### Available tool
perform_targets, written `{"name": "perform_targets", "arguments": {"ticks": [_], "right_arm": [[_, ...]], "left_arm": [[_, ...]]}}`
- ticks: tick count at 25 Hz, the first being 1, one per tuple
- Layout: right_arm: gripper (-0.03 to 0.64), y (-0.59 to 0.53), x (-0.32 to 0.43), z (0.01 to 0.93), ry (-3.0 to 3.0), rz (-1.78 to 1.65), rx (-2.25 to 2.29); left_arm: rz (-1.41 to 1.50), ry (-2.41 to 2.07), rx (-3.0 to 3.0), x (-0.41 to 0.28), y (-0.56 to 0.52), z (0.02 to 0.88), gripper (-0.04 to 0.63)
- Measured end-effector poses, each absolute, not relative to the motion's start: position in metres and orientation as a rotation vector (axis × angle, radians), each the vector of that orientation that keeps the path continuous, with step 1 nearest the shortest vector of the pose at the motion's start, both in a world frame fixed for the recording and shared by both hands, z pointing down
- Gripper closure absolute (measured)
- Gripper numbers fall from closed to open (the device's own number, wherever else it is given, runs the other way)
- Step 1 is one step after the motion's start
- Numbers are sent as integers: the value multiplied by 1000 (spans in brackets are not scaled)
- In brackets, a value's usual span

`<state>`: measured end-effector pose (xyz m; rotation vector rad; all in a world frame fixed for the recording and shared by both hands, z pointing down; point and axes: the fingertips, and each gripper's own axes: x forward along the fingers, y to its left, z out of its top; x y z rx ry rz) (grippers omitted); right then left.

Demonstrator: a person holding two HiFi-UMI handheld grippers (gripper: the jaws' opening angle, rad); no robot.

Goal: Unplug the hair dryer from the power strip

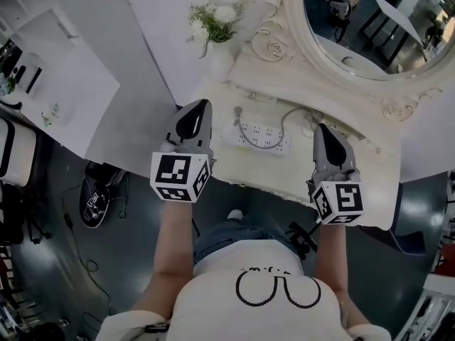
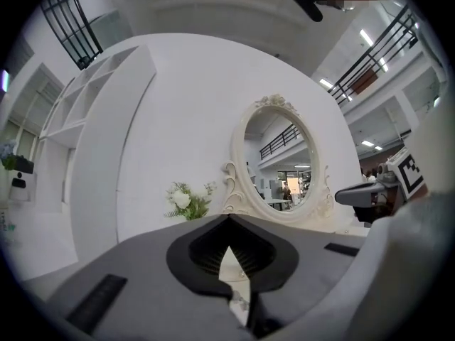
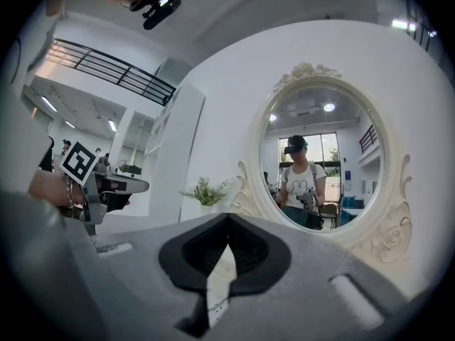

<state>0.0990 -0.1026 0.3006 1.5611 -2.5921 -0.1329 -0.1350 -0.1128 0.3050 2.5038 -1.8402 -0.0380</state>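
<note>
A white power strip (image 1: 257, 135) lies on the white dressing table (image 1: 284, 180) below the mirror, and a grey cord (image 1: 279, 125) loops from it toward the back. I see no hair dryer in any view. My left gripper (image 1: 202, 105) hangs over the table's left end, left of the strip, its jaws shut and empty (image 2: 229, 219). My right gripper (image 1: 322, 128) hovers right of the strip, also shut with nothing between the jaws (image 3: 228, 216). Both point level toward the mirror wall. Each shows in the other's view: the right gripper (image 2: 355, 194) and the left gripper (image 3: 135, 185).
An oval ornate mirror (image 1: 370, 27) stands at the back of the table. A vase of white flowers (image 1: 215, 23) sits at the back left. White shelving (image 1: 50, 84) is to the left, and a shoe (image 1: 94, 201) lies on the dark floor.
</note>
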Motion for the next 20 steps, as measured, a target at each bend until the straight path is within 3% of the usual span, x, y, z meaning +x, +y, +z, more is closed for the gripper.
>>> {"name": "perform_targets", "arguments": {"ticks": [20], "right_arm": [[623,-46,120,233,-2617,-220,1601]], "left_arm": [[40,-1964,2576,-108,-53,241,598]]}}
